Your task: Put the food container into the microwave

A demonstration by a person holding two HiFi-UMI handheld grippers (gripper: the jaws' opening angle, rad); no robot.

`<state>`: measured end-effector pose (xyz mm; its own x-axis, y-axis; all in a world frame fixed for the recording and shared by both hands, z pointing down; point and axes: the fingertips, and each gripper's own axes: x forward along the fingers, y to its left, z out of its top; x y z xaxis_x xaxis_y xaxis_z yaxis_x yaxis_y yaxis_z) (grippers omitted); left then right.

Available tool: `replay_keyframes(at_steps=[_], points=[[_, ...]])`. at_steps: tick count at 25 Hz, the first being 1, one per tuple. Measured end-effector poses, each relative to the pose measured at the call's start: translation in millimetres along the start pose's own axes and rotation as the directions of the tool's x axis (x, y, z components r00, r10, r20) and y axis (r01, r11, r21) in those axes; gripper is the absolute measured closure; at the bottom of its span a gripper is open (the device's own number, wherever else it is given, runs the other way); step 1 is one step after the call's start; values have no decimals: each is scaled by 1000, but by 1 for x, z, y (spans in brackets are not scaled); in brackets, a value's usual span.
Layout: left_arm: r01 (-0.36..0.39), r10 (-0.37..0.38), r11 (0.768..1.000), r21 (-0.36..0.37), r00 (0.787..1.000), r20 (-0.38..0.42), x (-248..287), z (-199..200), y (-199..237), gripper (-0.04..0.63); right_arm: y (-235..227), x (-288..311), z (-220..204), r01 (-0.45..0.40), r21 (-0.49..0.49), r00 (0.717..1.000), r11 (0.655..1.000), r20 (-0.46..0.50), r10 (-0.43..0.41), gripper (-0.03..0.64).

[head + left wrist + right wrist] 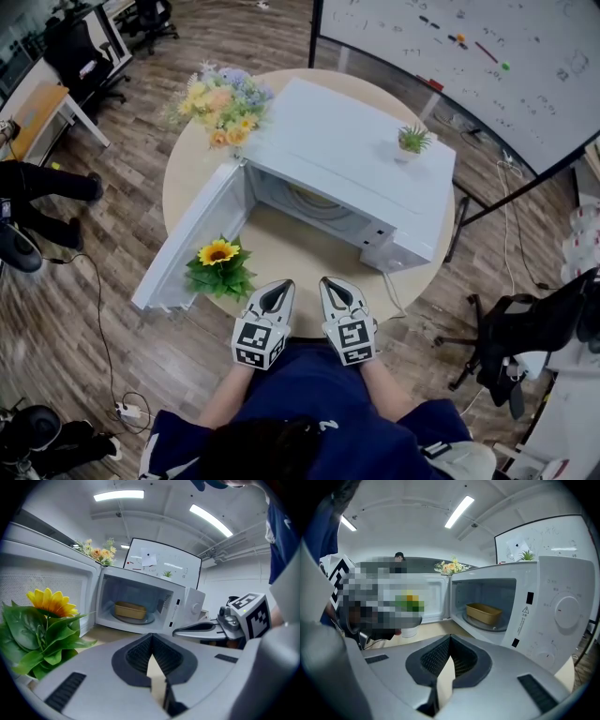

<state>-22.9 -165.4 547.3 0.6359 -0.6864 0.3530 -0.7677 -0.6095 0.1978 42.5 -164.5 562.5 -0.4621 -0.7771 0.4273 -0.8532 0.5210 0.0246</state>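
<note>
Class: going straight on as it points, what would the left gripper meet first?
The left gripper would probably touch the tabletop in front of the open microwave first; depth is unclear, so maybe the microwave itself.

The grey plastic left gripper [277, 291] and the matching grey right gripper [334, 284] lie side by side, just apart, pointing forward and slightly down. Both pairs of jaws are closed, empty.

The head view looks steeply down from above the worktop [281, 246] onto the microwave [349, 155]. The left gripper view and right gripper view sit low, near its front, both facing its open cavity.
</note>
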Motion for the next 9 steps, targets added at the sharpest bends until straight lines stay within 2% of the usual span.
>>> replay_keyframes(at_steps=[4,9], points=[[-4,4,1000,0,1000,1,0,0,0,592,-2,0,-1,2,38,1000,999,5,-3,609],[-20,20,1000,-18,1000,15,-2,2,4,592,-4,-2,-6,12,25,1000,1000,-6,-12,609]])
